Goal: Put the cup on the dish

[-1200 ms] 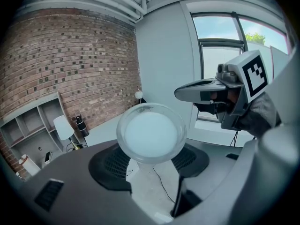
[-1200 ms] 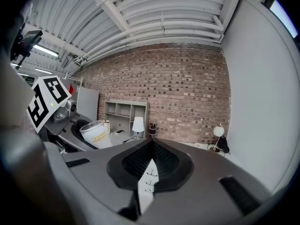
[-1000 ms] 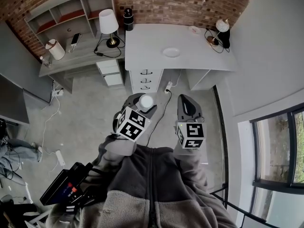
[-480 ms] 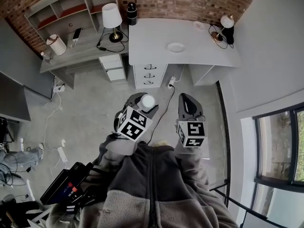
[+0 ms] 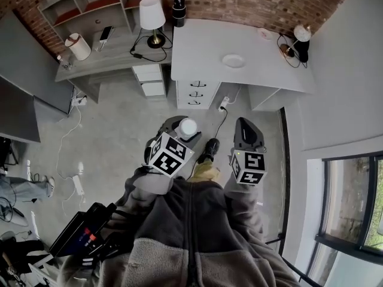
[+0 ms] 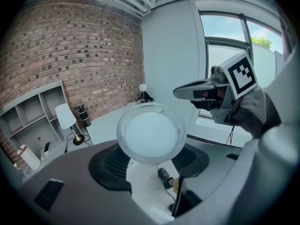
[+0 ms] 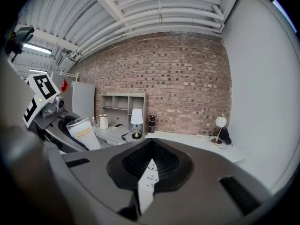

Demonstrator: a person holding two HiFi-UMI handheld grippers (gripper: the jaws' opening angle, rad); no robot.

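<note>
The left gripper (image 6: 150,163) grips the cup (image 6: 151,134); the right gripper (image 7: 150,168) is nearly closed and empty. A shoe (image 5: 209,149) has stepped in between them, so the person is likely walking. The dish (image 5: 233,60) on the desk (image 5: 200,43) sits at one o'clock, still well apart.

Brick-walled room with two desks, seen from above

A white desk (image 5: 203,46) stands at 12 o'clock against the brick wall (image 5: 239,2), with a globe lamp (image 5: 301,34) towards 1 o'clock. At 11 o'clock a lower grey desk (image 5: 111,57) bears a white-shaded lamp (image 5: 151,14) and a phone (image 5: 106,33). A window (image 5: 350,208) shows at 4 o'clock, and a power strip (image 5: 78,186) at 8 o'clock.
</note>
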